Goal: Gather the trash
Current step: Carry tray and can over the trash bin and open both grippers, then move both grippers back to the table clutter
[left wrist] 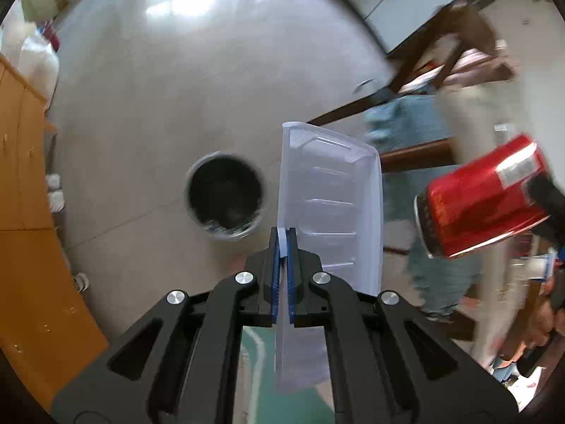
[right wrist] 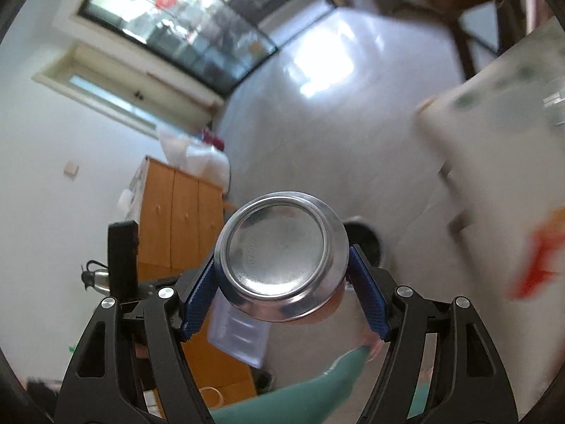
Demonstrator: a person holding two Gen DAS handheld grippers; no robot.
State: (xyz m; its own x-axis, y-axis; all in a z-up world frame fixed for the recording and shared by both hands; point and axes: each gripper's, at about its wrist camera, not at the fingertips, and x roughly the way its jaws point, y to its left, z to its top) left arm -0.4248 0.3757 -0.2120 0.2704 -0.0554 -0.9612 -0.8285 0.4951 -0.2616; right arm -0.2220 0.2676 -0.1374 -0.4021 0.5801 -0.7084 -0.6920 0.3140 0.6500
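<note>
My left gripper (left wrist: 281,247) pinches a clear plastic tray (left wrist: 330,208) edge-on, my right gripper (right wrist: 282,275) clamps a red can (left wrist: 483,201) beside it, both above the floor, black bin (left wrist: 226,199) below, orange cabinet (left wrist: 24,212) left.

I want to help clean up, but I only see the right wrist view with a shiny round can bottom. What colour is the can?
Observer: The can is red on its side, seen from the left wrist view. The right gripper is shut on it.
Operator: What is my other gripper holding?
Observer: The left gripper is shut on the edge of a clear plastic container.
Operator: Is there anything inside the bin?
Observer: The left view looks down into the round bin on the floor; its inside is dark and blurred, so I cannot tell.
</note>
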